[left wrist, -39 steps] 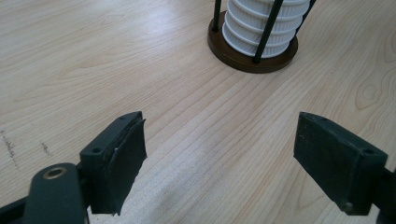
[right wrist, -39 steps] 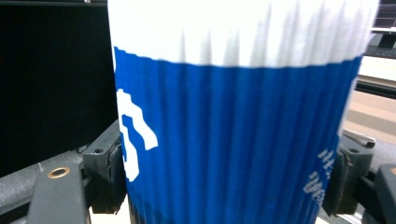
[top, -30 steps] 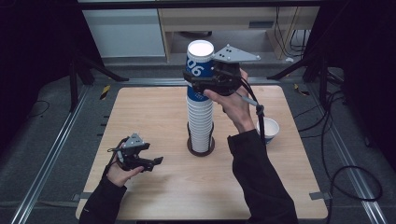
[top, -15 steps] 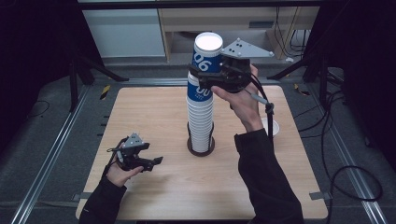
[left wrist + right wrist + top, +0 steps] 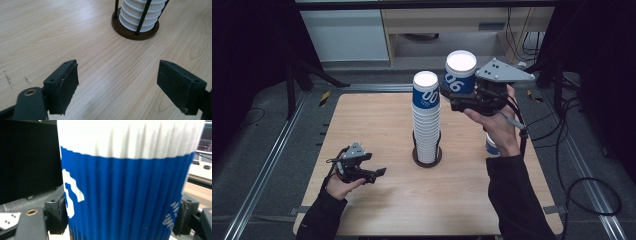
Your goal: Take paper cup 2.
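Cup (image 5: pixel 460 73) clamped between right gripper (image 5: pixel 462 95) jaws, just beside stack (image 5: pixel 426 122); could slip if grip loosened; left gripper (image 5: pixel 374 172) wide, idle.

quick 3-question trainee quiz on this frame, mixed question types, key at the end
1. True or false: the right gripper is shut on a blue-and-white ribbed paper cup.
2. Where does the tall stack of ribbed paper cups stand? A) in a round brown holder with dark upright rods B) straight on the light wooden table C) in the left gripper
3. Fill in: the left gripper's jaws are ___ with nothing between them.

Key: 1 true; 2 A; 3 open.
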### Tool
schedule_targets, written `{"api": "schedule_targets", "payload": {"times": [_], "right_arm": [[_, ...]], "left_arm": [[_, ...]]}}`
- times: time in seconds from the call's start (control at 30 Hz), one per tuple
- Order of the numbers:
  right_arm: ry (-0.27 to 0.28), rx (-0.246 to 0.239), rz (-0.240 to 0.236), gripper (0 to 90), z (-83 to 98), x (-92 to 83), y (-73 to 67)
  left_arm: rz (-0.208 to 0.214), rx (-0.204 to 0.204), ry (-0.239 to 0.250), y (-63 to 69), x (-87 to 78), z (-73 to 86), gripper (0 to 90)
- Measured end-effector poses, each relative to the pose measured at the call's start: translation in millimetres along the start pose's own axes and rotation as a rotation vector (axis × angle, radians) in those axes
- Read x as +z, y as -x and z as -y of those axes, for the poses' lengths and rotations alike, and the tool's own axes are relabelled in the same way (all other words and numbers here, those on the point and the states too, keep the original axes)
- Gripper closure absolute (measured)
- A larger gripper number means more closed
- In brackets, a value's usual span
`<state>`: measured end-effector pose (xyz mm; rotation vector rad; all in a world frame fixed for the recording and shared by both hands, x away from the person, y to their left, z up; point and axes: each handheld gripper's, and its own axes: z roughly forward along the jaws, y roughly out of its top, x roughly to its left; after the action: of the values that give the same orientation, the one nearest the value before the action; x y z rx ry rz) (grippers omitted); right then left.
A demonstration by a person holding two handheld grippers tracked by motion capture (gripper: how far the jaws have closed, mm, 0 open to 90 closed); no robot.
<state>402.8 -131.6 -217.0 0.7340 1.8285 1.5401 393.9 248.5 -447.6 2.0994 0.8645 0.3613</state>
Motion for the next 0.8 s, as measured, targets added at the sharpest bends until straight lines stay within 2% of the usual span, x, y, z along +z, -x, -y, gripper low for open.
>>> {"api": "schedule_targets", "payload": {"times": [0.33, 0.5, 0.8], "right_arm": [[-0.053, -0.001, 0.003, 20.8, 31.9, -17.0, 6.7], [-0.093, -0.019, -0.015, 20.8, 49.8, -21.9, 4.5], [-0.14, -0.014, -0.046, 20.8, 76.7, -26.3, 3.7]], "left_arm": [[0.006, 0.005, 0.0, 1.4, -0.5, -0.7, 16.9], [0.011, 0.005, 0.003, 1.7, -1.0, -0.9, 17.0], [0.019, 0.012, 0.005, 4.0, -1.3, -2.2, 17.0]]}}
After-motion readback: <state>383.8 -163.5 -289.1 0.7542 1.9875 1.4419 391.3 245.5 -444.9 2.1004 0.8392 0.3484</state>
